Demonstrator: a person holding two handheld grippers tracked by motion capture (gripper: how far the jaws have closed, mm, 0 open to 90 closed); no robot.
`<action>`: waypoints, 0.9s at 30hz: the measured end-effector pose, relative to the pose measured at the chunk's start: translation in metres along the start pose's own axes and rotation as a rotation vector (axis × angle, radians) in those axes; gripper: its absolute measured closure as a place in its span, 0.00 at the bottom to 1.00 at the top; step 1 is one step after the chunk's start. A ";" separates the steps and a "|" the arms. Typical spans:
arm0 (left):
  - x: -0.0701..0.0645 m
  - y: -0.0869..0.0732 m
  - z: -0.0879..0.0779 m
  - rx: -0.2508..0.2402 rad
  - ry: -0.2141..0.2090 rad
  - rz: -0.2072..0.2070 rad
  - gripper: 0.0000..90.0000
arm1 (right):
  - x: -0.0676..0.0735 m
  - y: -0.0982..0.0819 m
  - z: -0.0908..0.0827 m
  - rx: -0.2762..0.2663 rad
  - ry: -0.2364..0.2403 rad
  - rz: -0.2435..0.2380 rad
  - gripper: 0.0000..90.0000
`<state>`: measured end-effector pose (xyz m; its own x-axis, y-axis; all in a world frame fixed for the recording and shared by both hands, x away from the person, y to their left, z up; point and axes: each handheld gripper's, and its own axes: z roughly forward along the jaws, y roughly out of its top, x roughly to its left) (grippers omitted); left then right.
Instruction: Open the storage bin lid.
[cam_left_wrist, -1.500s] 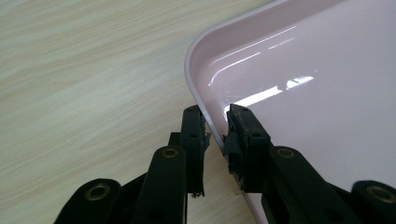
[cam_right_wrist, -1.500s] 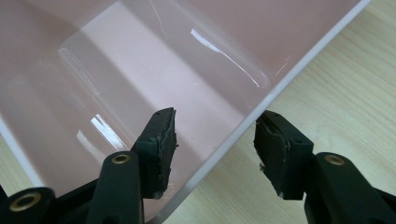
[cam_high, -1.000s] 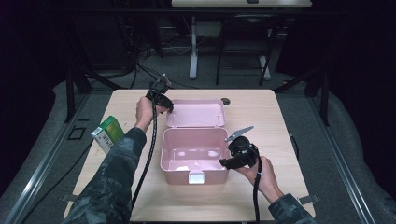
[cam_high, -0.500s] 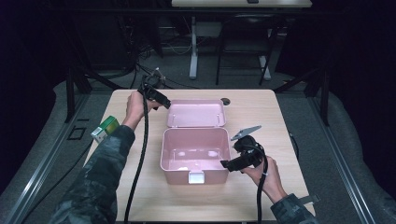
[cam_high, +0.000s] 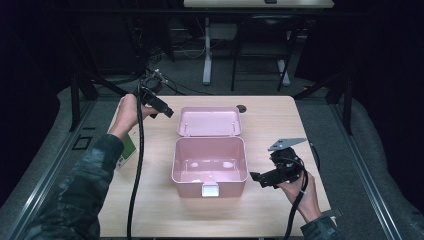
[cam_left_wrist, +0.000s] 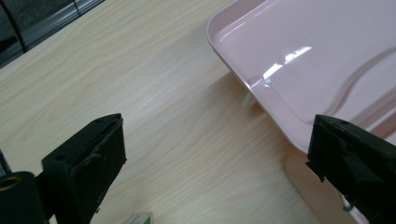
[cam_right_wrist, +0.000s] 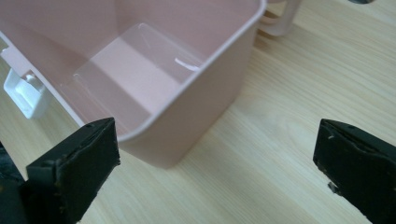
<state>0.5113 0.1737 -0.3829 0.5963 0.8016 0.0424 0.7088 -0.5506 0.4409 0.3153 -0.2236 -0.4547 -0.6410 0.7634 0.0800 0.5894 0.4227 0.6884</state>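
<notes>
Both grippers' fingers wide, clear of box (cam_high: 210, 160) rim.

Both sleeves are a dark camouflage print. The left gripper (cam_high: 167, 112) is black, with a thick black cable trailing off toward six o'clock. The right gripper (cam_high: 256, 178) is black too, capped by a grey three-cornered plate. Blocky matte jaws, slightly scuffed.

A pale wooden tabletop (cam_high: 270, 125) is seen, carrying an open pink box (cam_high: 210, 159) at its middle. The lid (cam_high: 209, 121) is laid back behind the box. A green-and-white carton (cam_high: 126, 151) lies left of the box, near the tabletop's edge.
</notes>
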 end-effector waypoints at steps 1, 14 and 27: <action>0.000 -0.002 -0.003 -0.006 0.001 0.005 0.03 | -0.003 -0.003 -0.002 -0.006 -0.003 0.010 0.00; -0.011 -0.024 -0.029 0.007 -0.035 0.091 0.00 | -0.025 -0.044 0.002 0.054 -0.085 0.065 0.00; -0.005 -0.057 -0.054 0.002 -0.011 0.146 0.00 | -0.031 -0.073 0.017 0.125 -0.140 0.100 0.00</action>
<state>0.4472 0.2134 -0.3603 0.6973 0.7103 0.0957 0.6151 -0.6617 0.4287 0.3005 -0.2701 -0.5201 -0.5072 0.8611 0.0367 0.7087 0.3925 0.5863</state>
